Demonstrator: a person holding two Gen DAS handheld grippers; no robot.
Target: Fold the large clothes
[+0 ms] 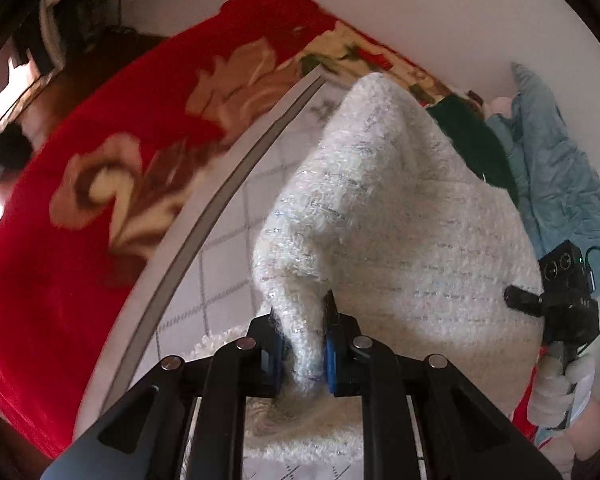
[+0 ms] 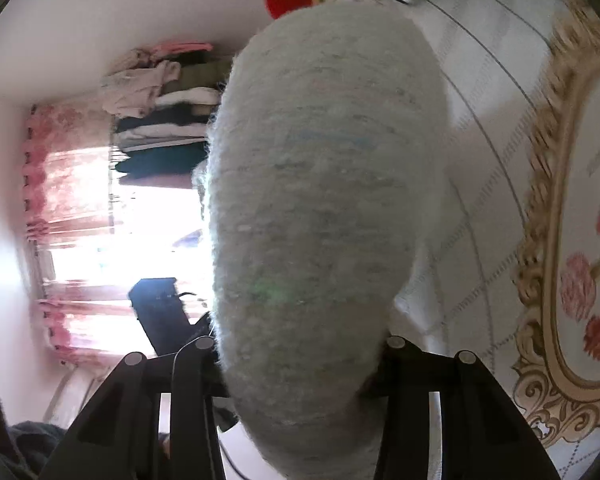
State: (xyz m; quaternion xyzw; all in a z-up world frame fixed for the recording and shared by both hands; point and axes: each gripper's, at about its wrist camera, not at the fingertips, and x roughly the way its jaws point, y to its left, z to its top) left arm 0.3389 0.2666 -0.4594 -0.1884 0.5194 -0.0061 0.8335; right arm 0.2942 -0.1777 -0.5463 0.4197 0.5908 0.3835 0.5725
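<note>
A fluffy white knit garment (image 1: 384,216) hangs stretched above the bed. My left gripper (image 1: 303,344) is shut on a bunched edge of it, the blue pads pressed against the knit. In the right wrist view the same garment (image 2: 324,184) fills the middle and drapes over my right gripper (image 2: 300,364), which is shut on it; its fingertips are hidden by the knit. The right gripper (image 1: 556,300) also shows in the left wrist view, held in a white-gloved hand at the garment's far edge.
A white quilted bedspread (image 1: 220,264) with a gold floral border (image 2: 548,280) lies below. A red floral blanket (image 1: 100,184) lies at the left. Dark green (image 1: 476,140) and light blue (image 1: 560,168) clothes lie by the wall. A stack of folded clothes (image 2: 160,120) stands by a bright window.
</note>
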